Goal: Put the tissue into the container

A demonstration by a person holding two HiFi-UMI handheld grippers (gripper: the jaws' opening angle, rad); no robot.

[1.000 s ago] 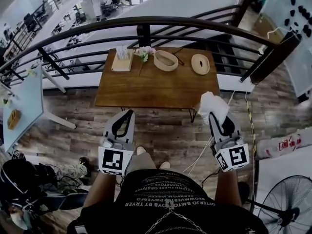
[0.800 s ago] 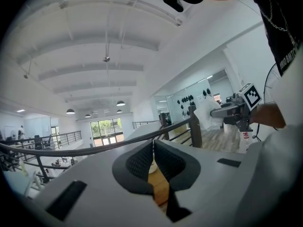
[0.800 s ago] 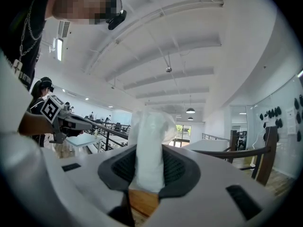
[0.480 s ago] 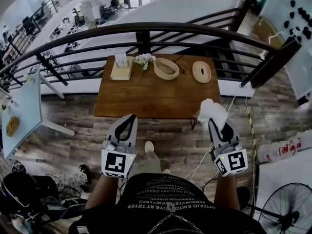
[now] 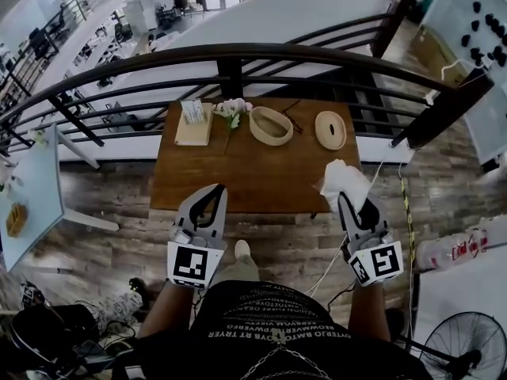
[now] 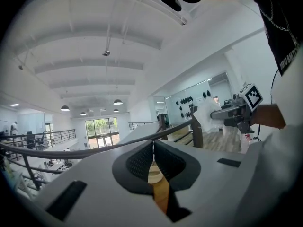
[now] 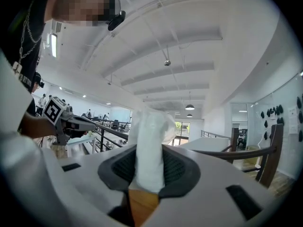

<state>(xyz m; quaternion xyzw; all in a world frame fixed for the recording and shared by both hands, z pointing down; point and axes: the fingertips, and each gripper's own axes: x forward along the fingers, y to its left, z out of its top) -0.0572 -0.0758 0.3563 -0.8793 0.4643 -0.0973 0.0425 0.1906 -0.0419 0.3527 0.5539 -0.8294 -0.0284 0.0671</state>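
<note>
A white tissue (image 5: 344, 180) sticks up out of my right gripper (image 5: 354, 204), whose jaws are shut on it; in the right gripper view the tissue (image 7: 150, 148) fills the space between the dark pads. The right gripper hangs just off the wooden table's (image 5: 253, 169) front right corner. My left gripper (image 5: 207, 202) is shut with nothing in it, near the table's front edge at the left; its pads meet in the left gripper view (image 6: 152, 159). At the back of the table sits an oval tan container (image 5: 271, 125), and to its right lies an oval wooden lid (image 5: 330, 129).
A tissue holder on a wooden tray (image 5: 194, 121) and a small bunch of flowers (image 5: 232, 109) stand at the table's back left. A dark metal railing (image 5: 238, 58) runs behind the table. A fan (image 5: 467, 347) stands at the lower right, a pale table (image 5: 32, 196) at the left.
The table has slid a little lower and nearer in the head view. Both grippers keep their places and the tissue stays in the right one.
</note>
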